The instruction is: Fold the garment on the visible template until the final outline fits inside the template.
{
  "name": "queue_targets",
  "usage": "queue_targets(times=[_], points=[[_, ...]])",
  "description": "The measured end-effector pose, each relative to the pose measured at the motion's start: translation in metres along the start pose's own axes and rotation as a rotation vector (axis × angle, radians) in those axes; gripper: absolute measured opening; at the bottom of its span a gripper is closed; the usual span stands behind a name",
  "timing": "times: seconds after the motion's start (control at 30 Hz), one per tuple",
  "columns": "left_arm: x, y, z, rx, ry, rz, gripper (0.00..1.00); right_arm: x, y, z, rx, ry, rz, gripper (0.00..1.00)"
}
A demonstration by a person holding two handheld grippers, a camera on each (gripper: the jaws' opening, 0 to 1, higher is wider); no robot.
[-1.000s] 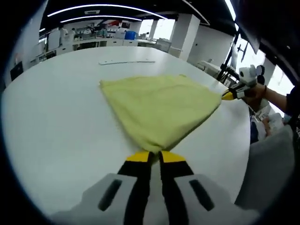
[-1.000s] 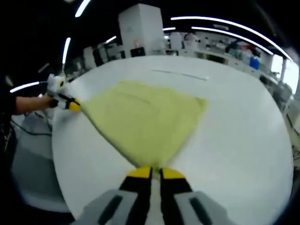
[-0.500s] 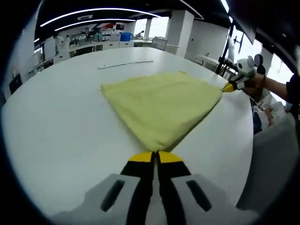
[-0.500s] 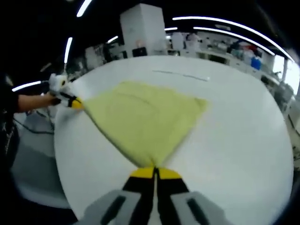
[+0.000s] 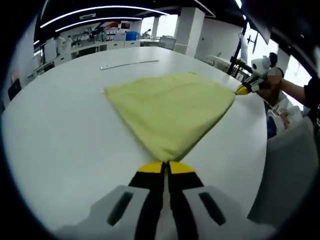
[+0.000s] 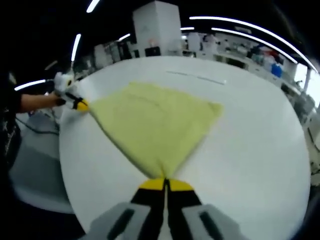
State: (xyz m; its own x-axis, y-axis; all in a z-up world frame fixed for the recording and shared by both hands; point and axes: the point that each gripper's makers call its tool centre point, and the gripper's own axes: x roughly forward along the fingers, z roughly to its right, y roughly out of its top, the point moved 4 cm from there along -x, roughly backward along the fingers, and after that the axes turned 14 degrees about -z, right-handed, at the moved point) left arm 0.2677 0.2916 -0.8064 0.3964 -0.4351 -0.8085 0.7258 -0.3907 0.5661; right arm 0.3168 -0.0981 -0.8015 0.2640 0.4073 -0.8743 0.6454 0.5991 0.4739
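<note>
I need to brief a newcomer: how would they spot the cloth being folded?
On the big white round table, it is the pale yellow cloth lying flat, pinched at two corners by yellow-tipped tongs. It is the table's sole coloured item, unlike the thin white strip beyond it.

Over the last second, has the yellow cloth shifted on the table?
Cannot tell. Both views move with the hands; the cloth keeps about the same gap to the strip on the table, with both grippers shut on its corners.

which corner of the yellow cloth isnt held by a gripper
The far corner of the yellow cloth: it lies flat on the white table. The left gripper and right gripper each pinch a near corner.
</note>
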Motion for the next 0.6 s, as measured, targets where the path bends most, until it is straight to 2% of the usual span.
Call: queue_targets(times=[0.27,0.6], points=[[-0.002,-0.007,0.014,0.014,-0.003,-0.009,0.0,-0.004,-0.008,-0.003,-0.004,-0.006,-0.019,0.0],[-0.004,-0.008,0.013,0.023,0.006,-0.012,0.0,-0.005,-0.009,-0.006,-0.011,-0.018,-0.016,0.0]])
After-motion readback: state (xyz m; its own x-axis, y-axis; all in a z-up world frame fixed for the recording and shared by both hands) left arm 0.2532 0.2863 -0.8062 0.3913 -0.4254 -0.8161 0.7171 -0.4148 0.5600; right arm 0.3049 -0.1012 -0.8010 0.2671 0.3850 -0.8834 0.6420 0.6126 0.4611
